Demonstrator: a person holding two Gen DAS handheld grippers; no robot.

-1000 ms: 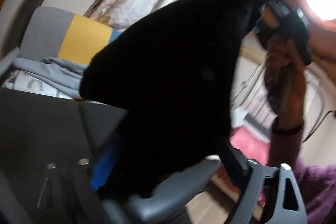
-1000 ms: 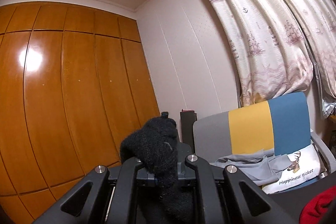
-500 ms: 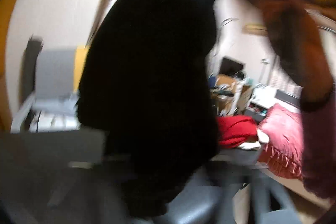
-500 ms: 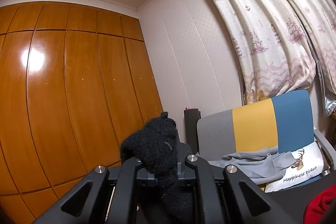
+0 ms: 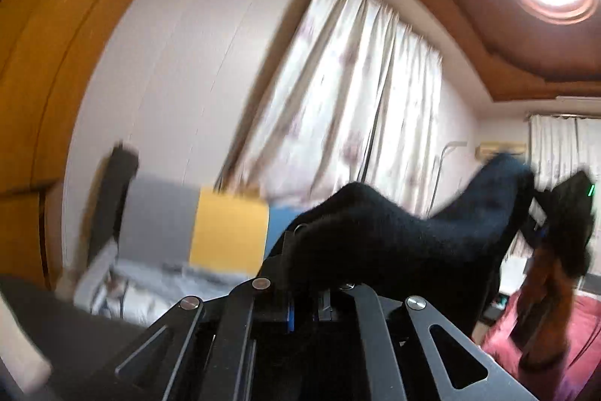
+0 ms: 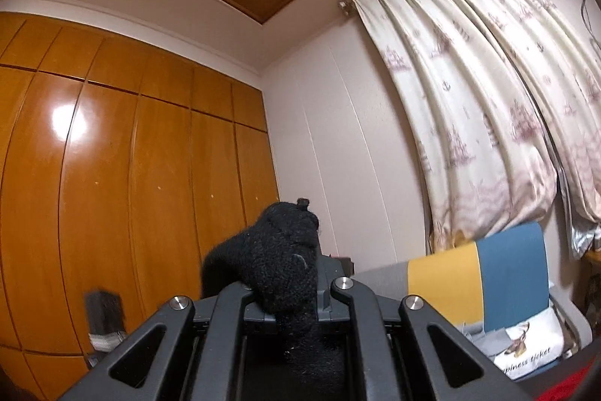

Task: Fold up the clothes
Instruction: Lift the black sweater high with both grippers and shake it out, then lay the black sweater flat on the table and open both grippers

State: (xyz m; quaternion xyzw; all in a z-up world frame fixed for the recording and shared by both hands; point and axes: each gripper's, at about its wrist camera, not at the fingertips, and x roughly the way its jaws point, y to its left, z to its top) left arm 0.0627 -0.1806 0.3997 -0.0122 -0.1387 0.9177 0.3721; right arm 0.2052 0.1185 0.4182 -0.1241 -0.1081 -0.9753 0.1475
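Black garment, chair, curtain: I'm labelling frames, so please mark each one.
black garment [image 5: 394, 235]: left wrist view, on its stretched middle.
chair [image 6: 443, 282]: right wrist view, yellow backrest panel.
curtain [image 6: 469, 123]: right wrist view, on a central pleat.

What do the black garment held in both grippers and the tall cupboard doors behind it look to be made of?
Black garment: apparently a thick knit, wool or fleece-like; matte, fuzzy surface with loose fibres along its edges. It spans from the left gripper to the right gripper. Cupboard doors: wood or wood veneer, glossy varnish, judging by the lamp's bright reflection.

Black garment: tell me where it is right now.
The black garment hangs stretched in the air between the left gripper and the right gripper, in front of the curtain.
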